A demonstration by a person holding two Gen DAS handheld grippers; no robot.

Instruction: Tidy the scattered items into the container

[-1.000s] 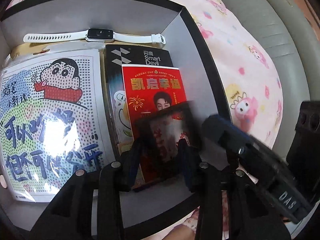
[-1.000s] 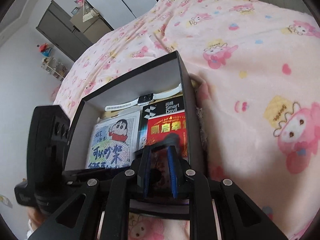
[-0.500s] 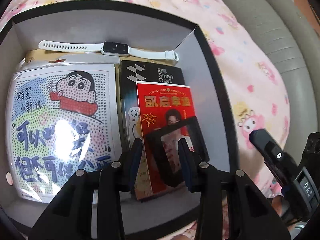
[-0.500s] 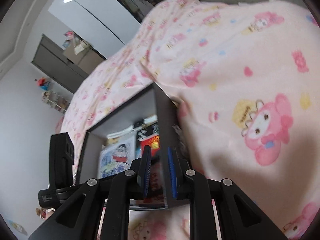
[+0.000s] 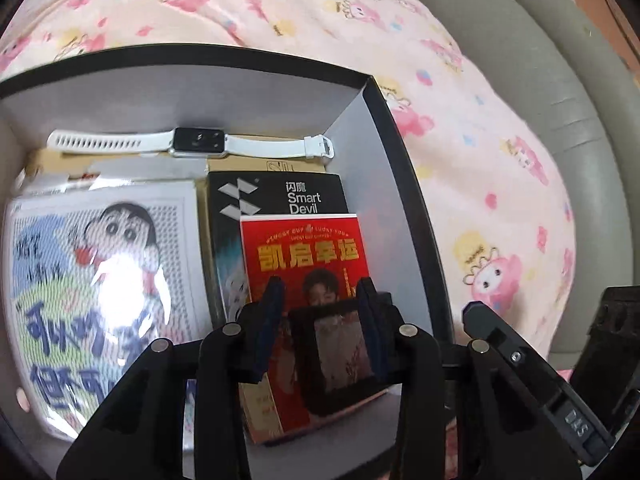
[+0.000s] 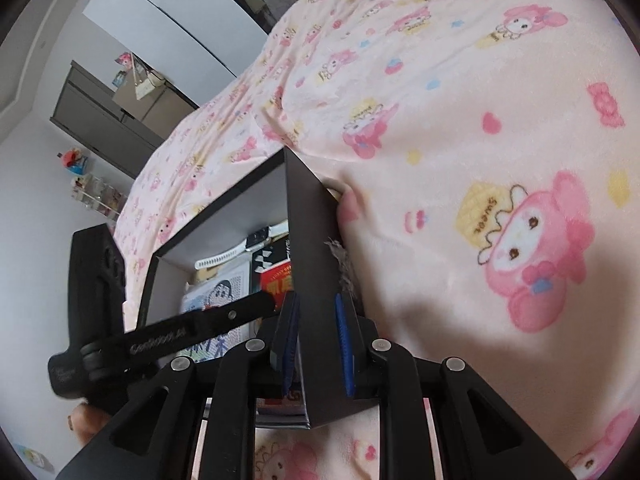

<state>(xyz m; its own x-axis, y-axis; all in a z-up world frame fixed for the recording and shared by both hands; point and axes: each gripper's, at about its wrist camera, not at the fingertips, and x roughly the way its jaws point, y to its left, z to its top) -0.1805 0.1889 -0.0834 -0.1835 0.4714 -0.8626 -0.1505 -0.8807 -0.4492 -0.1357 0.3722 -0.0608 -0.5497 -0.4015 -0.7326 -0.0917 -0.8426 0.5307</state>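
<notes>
My left tongs (image 5: 320,328) pinch one small dark-framed card (image 5: 338,364) by its side edges, low over the box (image 5: 404,168) on the bed. It looks light, stiff and glossy, so an edge grip suits it. My right tongs (image 6: 316,344) clamp the box's right wall. Inside I count one white watch (image 5: 196,145), one cartoon sheet (image 5: 100,280), one black packet (image 5: 280,196), one red packet (image 5: 308,248).
</notes>
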